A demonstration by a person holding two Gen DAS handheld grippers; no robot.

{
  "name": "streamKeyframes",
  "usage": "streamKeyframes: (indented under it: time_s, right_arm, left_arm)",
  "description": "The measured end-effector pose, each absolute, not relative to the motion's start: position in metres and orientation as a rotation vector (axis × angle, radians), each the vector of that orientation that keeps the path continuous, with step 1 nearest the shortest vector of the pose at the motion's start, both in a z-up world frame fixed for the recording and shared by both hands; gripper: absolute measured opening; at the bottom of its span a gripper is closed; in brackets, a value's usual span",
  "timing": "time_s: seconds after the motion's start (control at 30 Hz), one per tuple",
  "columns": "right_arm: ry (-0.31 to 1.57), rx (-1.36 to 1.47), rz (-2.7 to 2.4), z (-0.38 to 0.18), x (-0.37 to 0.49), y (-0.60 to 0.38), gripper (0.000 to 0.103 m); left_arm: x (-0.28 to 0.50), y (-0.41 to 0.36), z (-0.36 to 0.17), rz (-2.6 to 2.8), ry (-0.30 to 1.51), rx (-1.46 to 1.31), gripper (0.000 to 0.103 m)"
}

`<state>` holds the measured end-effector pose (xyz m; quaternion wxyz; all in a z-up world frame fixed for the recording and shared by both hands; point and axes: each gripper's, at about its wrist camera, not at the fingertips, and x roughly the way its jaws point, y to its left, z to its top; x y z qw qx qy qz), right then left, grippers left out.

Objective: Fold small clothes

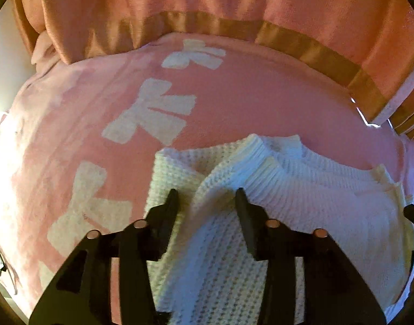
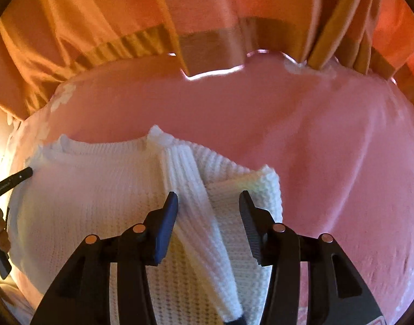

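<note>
A small white knit sweater (image 1: pixel 310 205) lies flat on a pink blanket (image 1: pixel 247 103), neck toward the far side. Its left sleeve (image 1: pixel 220 189) is folded in over the body, ribbed cuff near the collar. My left gripper (image 1: pixel 208 197) is open, fingers hovering either side of that sleeve. In the right wrist view the sweater (image 2: pixel 93 195) fills the lower left, with its right sleeve (image 2: pixel 196 203) folded diagonally over the body. My right gripper (image 2: pixel 208 203) is open, straddling that sleeve. The left gripper's tip (image 2: pixel 22 174) shows at the left edge there.
The pink blanket (image 2: pixel 329 149) has white bow patterns (image 1: pixel 155 113) on the left side. Orange curtains (image 1: pixel 207 5) with a brown band hang behind the far edge. Bright light comes from the far left.
</note>
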<state>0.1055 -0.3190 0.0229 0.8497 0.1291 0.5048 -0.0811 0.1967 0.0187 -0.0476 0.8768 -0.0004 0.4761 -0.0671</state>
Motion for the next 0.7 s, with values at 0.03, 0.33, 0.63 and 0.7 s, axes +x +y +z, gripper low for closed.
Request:
streamKeyframes:
  time_s: [0.03,0.33,0.63,0.7]
  right_arm:
    - [1.044,0.278,-0.161,0.029,0.104,-0.317,0.047]
    - [1.086,0.185,-0.192,0.007,0.116,-0.310,0.021]
    - [0.985,0.357,-0.237,0.031,0.117,-0.354,0.008]
    - [1.103,0.403,-0.228,-0.005,0.122,-0.360,0.009]
  left_arm:
    - [0.197,0.017,-0.048,-0.140,0.993,0.008,0.043]
    - [0.198,0.012,-0.051,-0.130,0.980,0.056,0.030]
    - [0.203,0.026,-0.031,-0.125,0.898,0.014,0.006]
    - [0.211,0.026,-0.050,-0.128,0.971,0.019,0.009]
